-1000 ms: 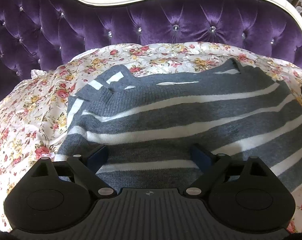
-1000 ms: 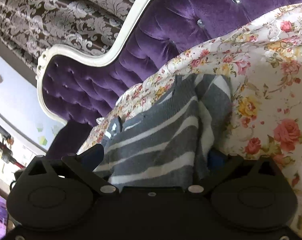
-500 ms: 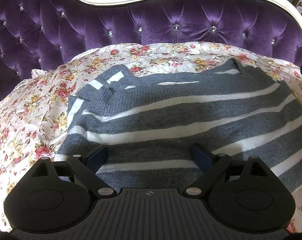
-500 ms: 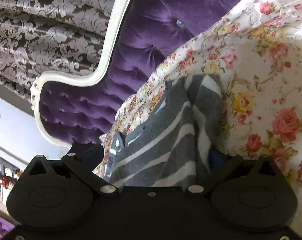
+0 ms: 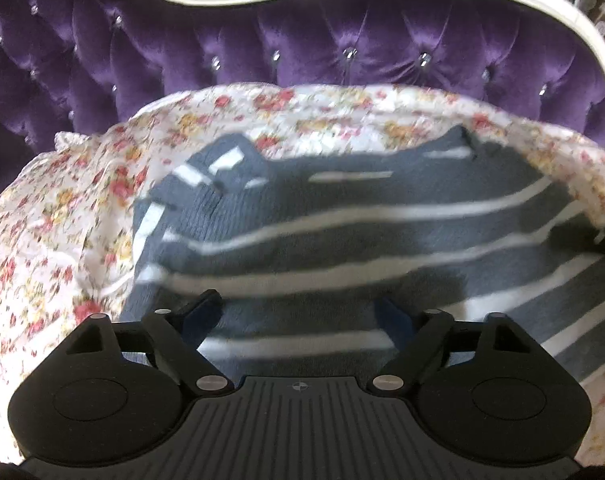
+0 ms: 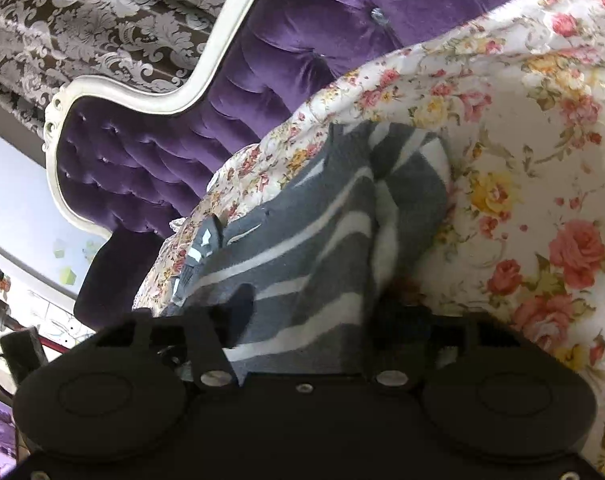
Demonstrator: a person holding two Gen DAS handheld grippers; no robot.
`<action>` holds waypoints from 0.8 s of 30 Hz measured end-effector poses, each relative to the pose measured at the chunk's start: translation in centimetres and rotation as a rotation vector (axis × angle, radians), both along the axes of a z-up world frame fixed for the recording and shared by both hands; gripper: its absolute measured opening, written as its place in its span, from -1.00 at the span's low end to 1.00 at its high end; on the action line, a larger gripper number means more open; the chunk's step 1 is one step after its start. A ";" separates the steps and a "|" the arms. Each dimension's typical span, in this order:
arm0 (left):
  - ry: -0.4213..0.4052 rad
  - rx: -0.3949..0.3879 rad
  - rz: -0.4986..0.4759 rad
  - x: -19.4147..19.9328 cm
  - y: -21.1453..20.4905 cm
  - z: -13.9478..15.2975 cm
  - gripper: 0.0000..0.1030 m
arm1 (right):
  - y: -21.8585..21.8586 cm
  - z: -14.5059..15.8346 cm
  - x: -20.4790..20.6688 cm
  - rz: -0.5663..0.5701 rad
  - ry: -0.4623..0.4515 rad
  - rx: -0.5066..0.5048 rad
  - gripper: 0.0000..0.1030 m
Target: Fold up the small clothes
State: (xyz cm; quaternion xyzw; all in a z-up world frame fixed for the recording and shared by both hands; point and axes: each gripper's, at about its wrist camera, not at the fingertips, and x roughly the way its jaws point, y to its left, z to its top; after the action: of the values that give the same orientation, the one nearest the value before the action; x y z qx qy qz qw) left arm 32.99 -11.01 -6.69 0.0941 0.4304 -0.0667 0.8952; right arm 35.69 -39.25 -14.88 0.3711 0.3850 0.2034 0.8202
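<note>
Nearest in the left wrist view, the left gripper (image 5: 298, 316) stands with its jaws wide apart over the near hem of the grey-and-white striped sweater (image 5: 342, 232); the jaws have just been closing a little, with knit between them but no pad pressing on it. In the right wrist view, the right gripper (image 6: 314, 312) has just been closing its jaws around a bunched edge of the sweater (image 6: 322, 248); whether the pads actually pinch the cloth cannot be told. The sweater lies spread on the floral bedspread (image 5: 62, 220), its collar toward the far side. Beyond the bedspread rises the purple tufted headboard (image 5: 342, 52), and behind it the damask wallpaper (image 6: 82, 20).
</note>
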 end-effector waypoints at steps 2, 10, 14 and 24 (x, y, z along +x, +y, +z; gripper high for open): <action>-0.025 0.003 -0.007 0.2 -0.8 0.5 0.60 | -0.2 -0.4 0.0 -0.007 0.024 -0.010 -0.42; 0.001 -0.007 0.005 1.7 -2.2 -1.5 0.67 | -0.2 -0.3 -0.3 -0.031 0.030 -0.018 -0.45; -0.056 -0.079 0.017 -0.5 -0.4 0.8 0.60 | 0.0 -0.1 -0.3 -0.040 0.033 -0.034 -0.45; -0.061 -0.034 0.118 -6.4 8.5 2.4 0.61 | 1.8 1.4 -0.5 -0.057 0.021 -0.186 -0.45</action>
State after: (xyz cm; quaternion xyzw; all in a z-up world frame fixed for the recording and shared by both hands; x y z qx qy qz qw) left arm 26.59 -2.50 -4.25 0.0554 0.4066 -0.0180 0.9118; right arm 35.17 -37.42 -13.47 0.3063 0.3998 0.1395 0.8526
